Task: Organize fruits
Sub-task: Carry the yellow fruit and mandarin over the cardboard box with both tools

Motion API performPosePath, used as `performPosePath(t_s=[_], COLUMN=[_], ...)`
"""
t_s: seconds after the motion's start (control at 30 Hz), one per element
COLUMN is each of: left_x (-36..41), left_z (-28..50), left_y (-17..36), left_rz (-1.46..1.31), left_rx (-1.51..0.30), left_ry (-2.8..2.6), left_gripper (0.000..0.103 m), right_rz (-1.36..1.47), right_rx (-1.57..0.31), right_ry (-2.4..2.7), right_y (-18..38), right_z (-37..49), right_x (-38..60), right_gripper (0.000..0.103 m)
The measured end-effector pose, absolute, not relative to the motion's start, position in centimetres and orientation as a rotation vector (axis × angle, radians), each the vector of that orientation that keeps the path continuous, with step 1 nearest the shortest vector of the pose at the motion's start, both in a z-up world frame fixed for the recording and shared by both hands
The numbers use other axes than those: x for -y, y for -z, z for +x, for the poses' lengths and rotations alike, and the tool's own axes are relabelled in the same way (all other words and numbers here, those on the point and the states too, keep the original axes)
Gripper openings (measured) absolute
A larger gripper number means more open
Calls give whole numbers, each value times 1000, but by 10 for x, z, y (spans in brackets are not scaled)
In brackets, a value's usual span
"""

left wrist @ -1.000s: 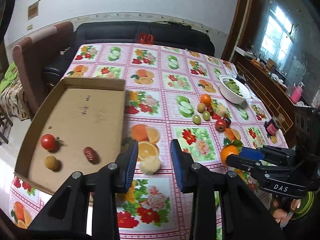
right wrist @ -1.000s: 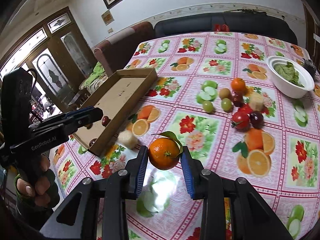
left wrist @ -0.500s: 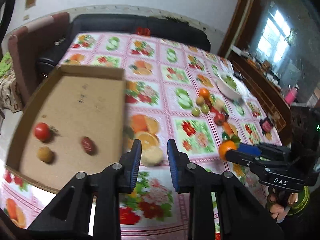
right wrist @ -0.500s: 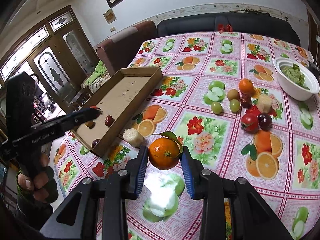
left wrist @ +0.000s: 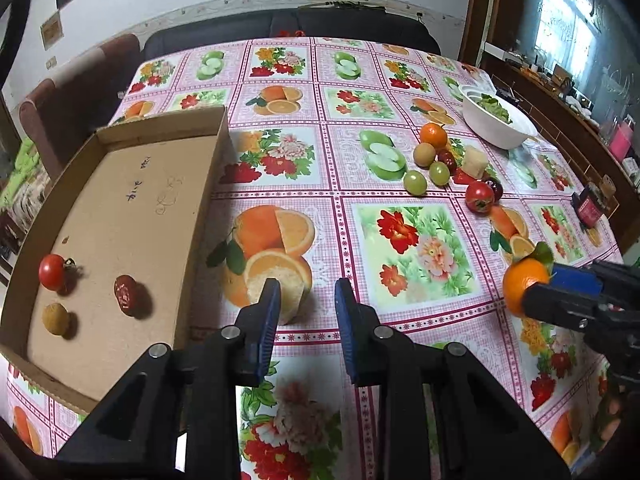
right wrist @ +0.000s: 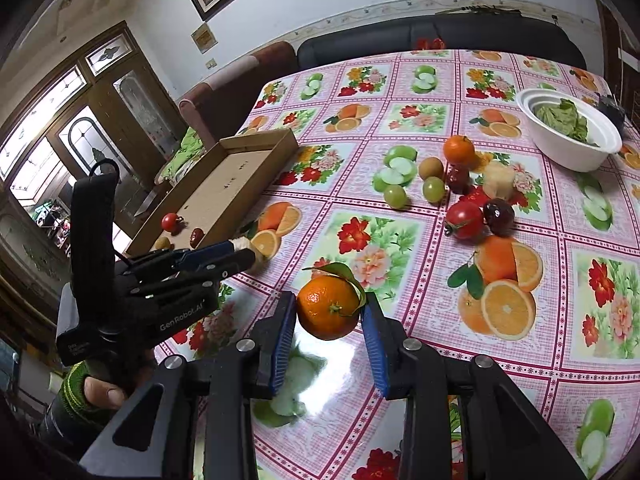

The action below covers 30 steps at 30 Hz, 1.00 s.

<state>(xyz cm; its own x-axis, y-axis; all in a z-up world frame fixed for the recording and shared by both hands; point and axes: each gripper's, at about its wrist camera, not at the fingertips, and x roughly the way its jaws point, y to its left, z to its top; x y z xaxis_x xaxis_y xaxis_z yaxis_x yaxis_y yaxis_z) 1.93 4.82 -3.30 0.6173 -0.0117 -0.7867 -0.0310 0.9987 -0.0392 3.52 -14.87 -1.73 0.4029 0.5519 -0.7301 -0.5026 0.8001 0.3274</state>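
Observation:
My right gripper [right wrist: 329,320] is shut on a leafy orange mandarin [right wrist: 329,307], held above the table; it also shows in the left wrist view [left wrist: 525,285]. My left gripper [left wrist: 307,307] is open, its jaws around a pale round chunk [left wrist: 289,292] that lies on the tablecloth beside the cardboard tray [left wrist: 132,200]. The left finger hides part of the chunk. The tray holds a cherry tomato [left wrist: 52,272], a red date [left wrist: 125,294] and a small brown fruit [left wrist: 55,319]. The left gripper also shows in the right wrist view [right wrist: 240,258].
A cluster of loose fruit lies at the far right: an orange [left wrist: 433,135], green grapes [left wrist: 415,181], a tomato [left wrist: 479,197], a pale chunk [left wrist: 475,161]. A white bowl of greens [left wrist: 496,124] stands behind. A dark jar [left wrist: 591,208] is near the right edge.
My left gripper has moved forward and down to the pale chunk, now between its jaws. The right gripper still holds the mandarin and has shifted a little.

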Motion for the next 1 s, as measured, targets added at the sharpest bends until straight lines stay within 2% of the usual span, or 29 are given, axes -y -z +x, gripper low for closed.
performPosePath(t_s=[0.03,0.07,0.1,0.17,0.3,0.47,0.53,0.57,1.0], left_x=[-55,-58,-60,-61,-61,-61,-56,-55,-31], left_z=[15,11,9,9,21,36,41,41,9], left_y=[29,27,25,30,52,55,58,58,19], left_rz=[-91,-108,-113,-86,-93,-104,-59,-46,-41], left_rx=[-889,-871,-859,-868,-955,-972,-982,-983,-870], left_ry=[12,20,19,-3,-1,-1,-29,-36,55], left_gripper=[24,31,43,50,50,49,43,28,29], right_rz=[60,59,59,59,68,74,78,80,78], right_rx=[-947,-947,-945,-944,-942,-947,-950,-952,-917], right_ry=[-666,-668,-670,-671,-671,-675,-675,-674,-643], right_y=[18,18,18,18,19,22,24,24,13], right_z=[35,35,34,34,35,34,35,36,30], right_x=[149,149,150,151,151,151,152,153,159], right_gripper=[34,34,34,34,34,34,34,34,34])
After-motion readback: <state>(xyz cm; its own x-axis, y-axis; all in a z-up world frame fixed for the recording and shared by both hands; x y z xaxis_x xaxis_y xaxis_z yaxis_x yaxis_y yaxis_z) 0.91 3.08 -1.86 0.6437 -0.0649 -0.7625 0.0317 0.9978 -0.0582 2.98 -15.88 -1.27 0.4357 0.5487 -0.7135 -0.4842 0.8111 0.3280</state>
